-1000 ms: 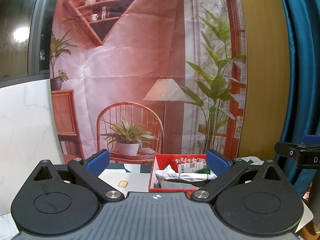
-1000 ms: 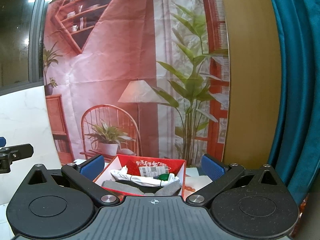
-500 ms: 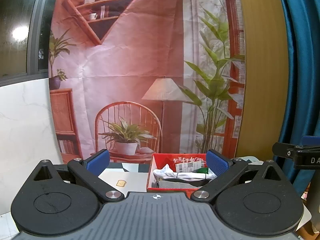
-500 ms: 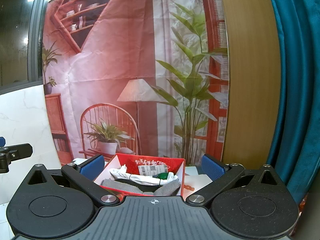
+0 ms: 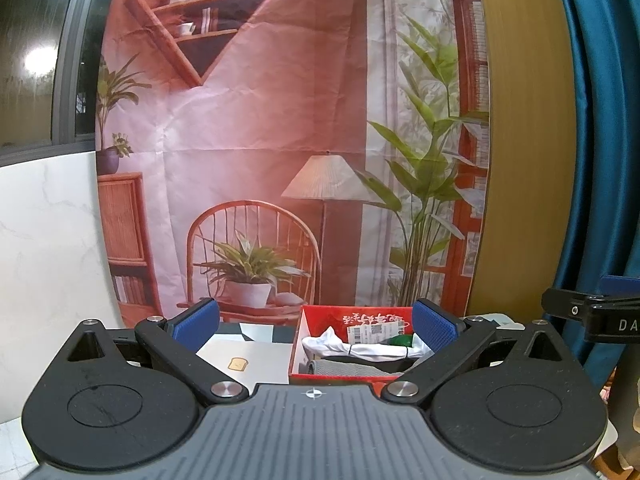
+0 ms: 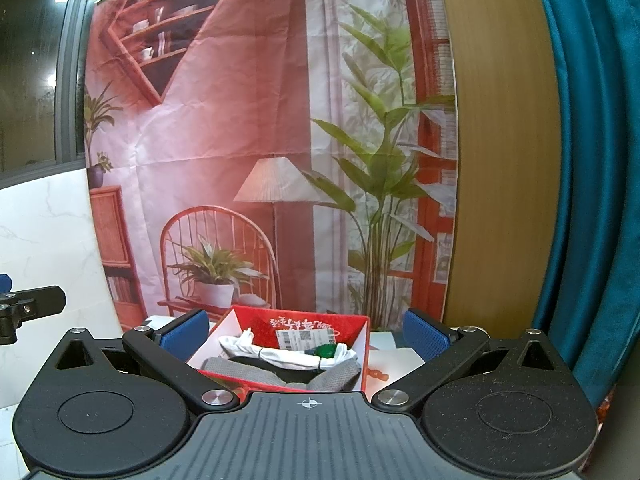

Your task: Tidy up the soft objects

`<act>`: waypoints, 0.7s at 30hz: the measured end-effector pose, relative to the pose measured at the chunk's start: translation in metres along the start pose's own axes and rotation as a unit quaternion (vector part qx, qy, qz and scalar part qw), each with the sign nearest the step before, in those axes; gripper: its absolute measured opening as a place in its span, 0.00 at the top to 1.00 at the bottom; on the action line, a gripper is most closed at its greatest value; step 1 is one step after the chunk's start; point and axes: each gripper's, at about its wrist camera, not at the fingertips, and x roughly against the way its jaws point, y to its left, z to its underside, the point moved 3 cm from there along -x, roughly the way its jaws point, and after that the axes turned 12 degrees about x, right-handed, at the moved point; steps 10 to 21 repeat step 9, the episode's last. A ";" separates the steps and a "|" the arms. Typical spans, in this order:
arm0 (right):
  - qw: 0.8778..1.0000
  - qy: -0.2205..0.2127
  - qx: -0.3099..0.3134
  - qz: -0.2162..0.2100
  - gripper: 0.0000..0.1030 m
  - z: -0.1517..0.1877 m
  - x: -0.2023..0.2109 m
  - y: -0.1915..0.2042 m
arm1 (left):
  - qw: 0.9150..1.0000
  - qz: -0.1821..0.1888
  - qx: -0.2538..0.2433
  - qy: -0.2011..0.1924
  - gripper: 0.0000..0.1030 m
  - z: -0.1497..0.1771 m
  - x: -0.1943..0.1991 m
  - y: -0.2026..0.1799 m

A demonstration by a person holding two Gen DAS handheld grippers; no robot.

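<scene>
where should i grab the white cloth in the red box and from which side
Take the white cloth at its middle, where it bunches in a band across the red box, and come down from above. The box walls block a sideways approach, and the cloth lies on top of the grey cloth. Both tongs, right and left, are open and empty; the box sits more centred before the right.

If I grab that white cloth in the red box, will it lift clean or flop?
The white cloth looks bunched and draped, so it will probably sag. It lies over the grey cloth, which may drag along. It seems light.
</scene>
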 end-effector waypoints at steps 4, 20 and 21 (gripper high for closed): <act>1.000 0.000 0.000 0.000 0.00 0.000 0.000 0.000 | 1.000 0.004 0.002 0.001 0.00 0.001 0.000 0.000; 1.000 0.000 0.000 0.000 0.00 0.000 0.000 -0.001 | 1.000 0.005 0.002 0.002 0.00 0.001 -0.001 0.000; 1.000 0.000 0.000 0.000 0.00 0.000 0.000 -0.001 | 1.000 0.005 0.002 0.002 0.00 0.001 -0.001 0.000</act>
